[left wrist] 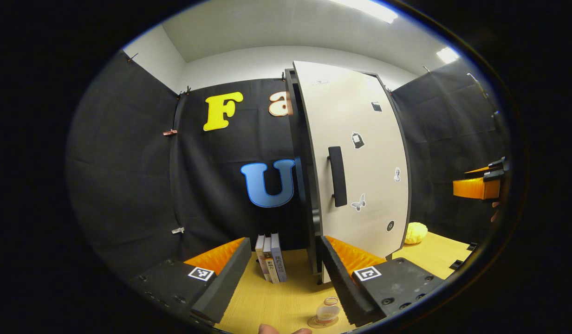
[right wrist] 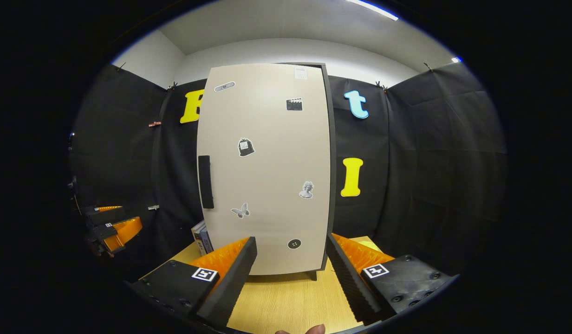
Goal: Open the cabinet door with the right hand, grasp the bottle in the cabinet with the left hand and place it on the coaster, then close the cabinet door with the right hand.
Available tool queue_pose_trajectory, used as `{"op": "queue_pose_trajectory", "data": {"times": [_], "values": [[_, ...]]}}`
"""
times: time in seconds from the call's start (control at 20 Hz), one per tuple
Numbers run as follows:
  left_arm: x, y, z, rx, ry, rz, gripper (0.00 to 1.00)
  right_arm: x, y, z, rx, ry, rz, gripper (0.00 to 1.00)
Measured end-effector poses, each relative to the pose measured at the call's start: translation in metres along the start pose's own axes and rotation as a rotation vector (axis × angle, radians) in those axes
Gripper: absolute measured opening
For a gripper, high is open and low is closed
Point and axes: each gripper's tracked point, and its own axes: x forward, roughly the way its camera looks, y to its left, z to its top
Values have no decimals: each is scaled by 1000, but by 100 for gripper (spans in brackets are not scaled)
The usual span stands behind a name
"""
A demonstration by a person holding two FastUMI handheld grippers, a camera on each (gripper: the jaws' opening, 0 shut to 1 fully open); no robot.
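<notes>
door (right wrist: 267, 167): the cabinet door looks shut or all but shut, its pale face square to my right claw; from the left gripper view a dark edge shows beside it, so i cannot tell whether it is fully home.
handle (right wrist: 205, 182): a dark upright bar near the door's free edge, untouched, well apart from both claws.
right claw (right wrist: 290, 273): fingers spread wide, nothing between them, held back over the table and aimed at the door's lower half. i judge it backed off because the closing is done or nearly so.
left claw (left wrist: 283, 278): fingers apart and empty, raised above the table, the books seen between them farther off.
bottle (left wrist: 328, 311): a small clear bottle with amber liquid, upright on the coaster, low in the left gripper view just beside my right-hand finger and clear of it.
coaster (left wrist: 321, 323): a round brown disc on the wooden table (left wrist: 276, 306), under the bottle. that is where the task wanted it.
books (left wrist: 270, 257): a few standing upright against the cabinet's side.
yellow lump (left wrist: 415, 233): a soft-looking thing on the table beyond the door, well apart from the work.
stage: by my reading, the bottle is delivered and the job is at or near its end.
</notes>
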Motion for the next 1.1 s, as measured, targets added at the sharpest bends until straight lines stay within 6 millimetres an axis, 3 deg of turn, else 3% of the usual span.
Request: {"op": "queue_pose_trajectory", "data": {"times": [1.1], "values": [[2, -1, 1, 13, 2, -6, 94, 4, 1, -4, -6, 5, 2, 98]]}}
